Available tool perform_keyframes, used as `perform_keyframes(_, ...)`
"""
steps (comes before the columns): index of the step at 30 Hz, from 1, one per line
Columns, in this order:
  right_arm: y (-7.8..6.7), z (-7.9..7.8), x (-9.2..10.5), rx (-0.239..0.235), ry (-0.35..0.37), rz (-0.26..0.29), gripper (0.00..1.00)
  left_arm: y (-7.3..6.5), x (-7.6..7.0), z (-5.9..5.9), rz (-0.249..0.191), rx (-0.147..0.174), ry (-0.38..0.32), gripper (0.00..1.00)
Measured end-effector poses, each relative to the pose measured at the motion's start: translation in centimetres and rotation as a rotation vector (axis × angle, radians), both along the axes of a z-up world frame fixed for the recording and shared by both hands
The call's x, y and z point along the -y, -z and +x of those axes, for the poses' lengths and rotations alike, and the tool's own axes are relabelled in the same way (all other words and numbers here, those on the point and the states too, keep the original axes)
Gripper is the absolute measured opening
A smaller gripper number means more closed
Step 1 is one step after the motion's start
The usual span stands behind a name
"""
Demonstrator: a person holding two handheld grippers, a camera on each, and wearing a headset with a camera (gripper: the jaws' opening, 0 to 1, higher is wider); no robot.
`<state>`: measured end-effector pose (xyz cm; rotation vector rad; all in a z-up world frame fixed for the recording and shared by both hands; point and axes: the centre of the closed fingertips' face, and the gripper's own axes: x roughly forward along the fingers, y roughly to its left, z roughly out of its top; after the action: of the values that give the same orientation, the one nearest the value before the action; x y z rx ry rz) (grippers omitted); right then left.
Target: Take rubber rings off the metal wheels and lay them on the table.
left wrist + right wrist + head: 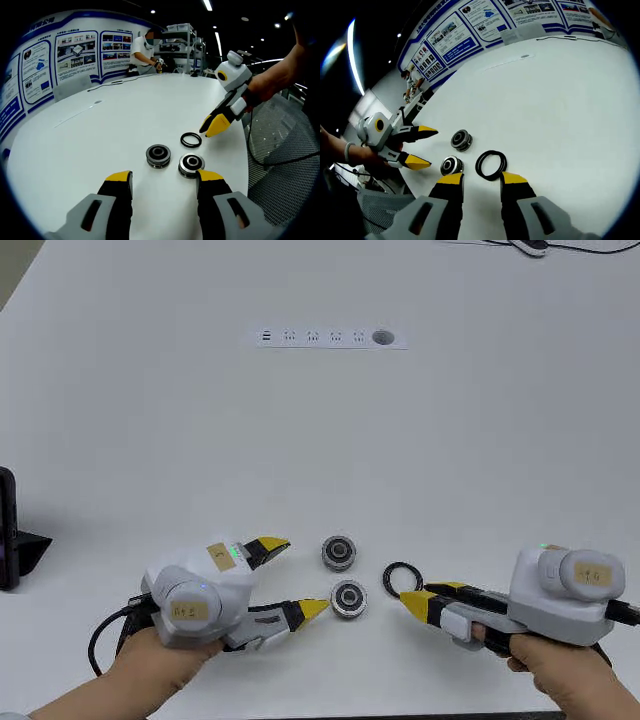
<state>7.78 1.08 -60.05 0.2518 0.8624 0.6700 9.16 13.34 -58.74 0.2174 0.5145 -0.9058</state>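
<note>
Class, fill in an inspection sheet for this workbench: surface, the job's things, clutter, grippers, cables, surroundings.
Surface: white table, no marks seen.
Job's things: farther wheel dark-rimmed; nearer wheel silver-rimmed; one black rubber ring lying flat beside them.
Clutter: socket strip set in the table; dark device at the left edge.
Grippers: left gripper open, empty, by the nearer wheel; right gripper narrowly open, empty, at the ring.
Cables: black cable from the left gripper; other cables at the far edge.
Surroundings: wall posters, shelving, a person.
</note>
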Motion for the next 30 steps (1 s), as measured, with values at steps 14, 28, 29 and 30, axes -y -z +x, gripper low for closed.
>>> perform_keyframes(14, -0.3, -1.6, -0.1, 0.126, -0.161, -0.143, 0.54, -0.5, -0.6, -1.9, -0.047, -0.046, -0.011, 0.58)
perform_keyframes(28, -1.1, -2.8, 0.1, 0.264, -0.244, -0.240, 0.68, -1.8, -1.8, -3.5, -0.070, -0.047, -0.067, 0.65)
perform_keyframes(29, -1.2, -2.8, 0.1, 0.269, -0.241, -0.240, 0.68, -1.8, -1.9, -3.6, -0.070, -0.047, -0.070, 0.66)
perform_keyframes(30, -1.3, -2.8, 0.2, 0.277, -0.240, -0.243, 0.69, -1.8, -2.1, -3.7, -0.069, -0.048, -0.076, 0.66)
